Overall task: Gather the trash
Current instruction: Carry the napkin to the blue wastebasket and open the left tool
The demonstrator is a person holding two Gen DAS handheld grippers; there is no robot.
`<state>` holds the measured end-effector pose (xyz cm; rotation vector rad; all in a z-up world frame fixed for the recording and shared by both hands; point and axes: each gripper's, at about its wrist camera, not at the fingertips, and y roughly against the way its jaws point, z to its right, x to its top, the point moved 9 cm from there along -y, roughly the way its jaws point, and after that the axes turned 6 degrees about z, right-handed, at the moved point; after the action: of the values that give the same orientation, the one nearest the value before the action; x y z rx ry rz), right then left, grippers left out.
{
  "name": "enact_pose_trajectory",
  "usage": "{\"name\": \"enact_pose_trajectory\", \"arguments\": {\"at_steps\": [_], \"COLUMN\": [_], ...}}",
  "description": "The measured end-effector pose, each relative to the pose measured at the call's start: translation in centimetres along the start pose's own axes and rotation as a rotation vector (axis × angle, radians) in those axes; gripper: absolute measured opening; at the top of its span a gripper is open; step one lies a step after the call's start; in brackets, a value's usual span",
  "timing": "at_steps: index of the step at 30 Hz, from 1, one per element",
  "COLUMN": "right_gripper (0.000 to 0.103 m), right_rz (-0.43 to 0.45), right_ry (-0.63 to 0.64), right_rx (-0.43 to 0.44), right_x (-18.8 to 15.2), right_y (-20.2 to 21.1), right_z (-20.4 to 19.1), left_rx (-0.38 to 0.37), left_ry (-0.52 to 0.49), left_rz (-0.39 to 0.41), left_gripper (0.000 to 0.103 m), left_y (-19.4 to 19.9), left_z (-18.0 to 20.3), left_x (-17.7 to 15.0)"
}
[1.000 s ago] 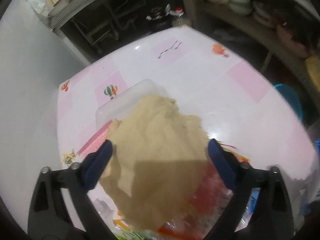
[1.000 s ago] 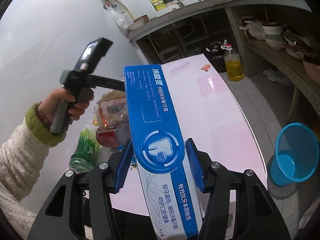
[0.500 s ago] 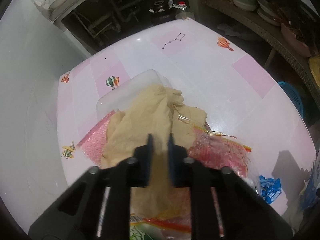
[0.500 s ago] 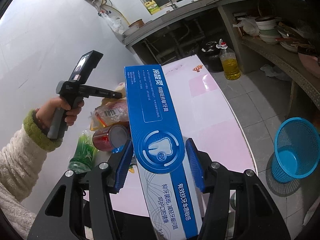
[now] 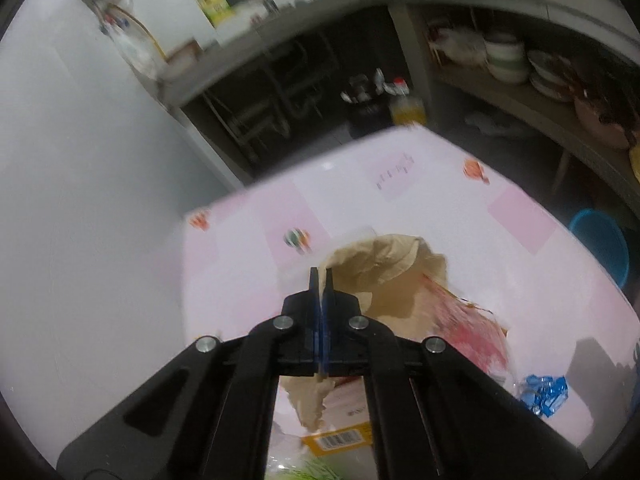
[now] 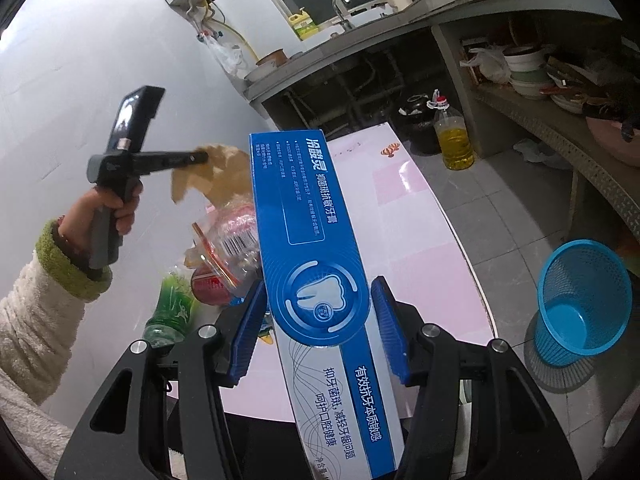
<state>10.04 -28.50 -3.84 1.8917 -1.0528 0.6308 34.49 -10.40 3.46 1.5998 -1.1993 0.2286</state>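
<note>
Left gripper (image 5: 320,276) pinched on brown paper (image 5: 384,264), jaws just closed; right gripper (image 6: 320,328) clamps toothpaste box (image 6: 308,240). Lift paper clear of table (image 5: 520,264) edge; carry to blue basket (image 6: 580,304).

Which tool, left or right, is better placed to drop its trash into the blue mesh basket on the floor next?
Probably right. The right tool holds the blue toothpaste box near the blue mesh basket. The left tool, pinching beige crumpled paper, is across the table.
</note>
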Motion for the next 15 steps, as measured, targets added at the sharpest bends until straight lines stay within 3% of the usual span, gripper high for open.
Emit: {"name": "enact_pose_trajectory", "arguments": {"at_steps": [11,15], "right_gripper": [0.053,0.053], "right_rz": [0.032,0.049], "right_ry": [0.002,0.0], "right_rx": [-0.019,-0.027], "right_x": [0.3,0.3], "right_y": [1.8,2.6], "right_z": [0.0,0.2], "left_rx": [0.132,0.148], "left_ry": [0.076,0.105], "left_rz": [0.2,0.266], "left_gripper": [0.0,0.0], "left_y": [6.7,9.1], "left_z": [-4.1,-4.7], "left_x": [4.6,6.0]}}
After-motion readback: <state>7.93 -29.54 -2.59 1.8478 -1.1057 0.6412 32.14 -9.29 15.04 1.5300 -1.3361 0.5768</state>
